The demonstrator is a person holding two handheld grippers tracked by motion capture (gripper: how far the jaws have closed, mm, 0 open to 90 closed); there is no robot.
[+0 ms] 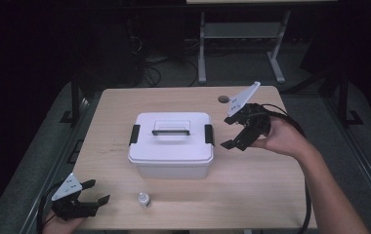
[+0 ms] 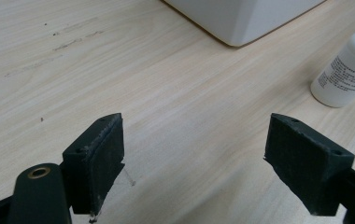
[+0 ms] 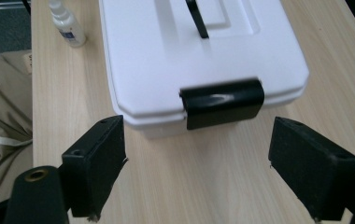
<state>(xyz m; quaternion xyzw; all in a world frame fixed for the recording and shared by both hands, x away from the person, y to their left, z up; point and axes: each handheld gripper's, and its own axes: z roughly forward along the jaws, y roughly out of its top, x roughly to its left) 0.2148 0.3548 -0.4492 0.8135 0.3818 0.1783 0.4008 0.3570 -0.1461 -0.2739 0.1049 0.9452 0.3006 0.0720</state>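
The white lidded box (image 1: 170, 145) sits mid-tabletop (image 1: 252, 195). The right gripper (image 1: 233, 132), jaws wide and empty, faces its black side latch (image 3: 222, 102). The left gripper (image 1: 95, 193), open and empty, is near the front-left edge beside a small bottle (image 1: 144, 199), label print illegible.

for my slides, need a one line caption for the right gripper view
Open right gripper faces the black side latch of a closed white storage box, a small white bottle beyond it.

white box (image 1: 171, 146) with black latches (image 3: 222, 102), white bottle (image 1: 144, 199), pale wood-grain table (image 1: 252, 185)
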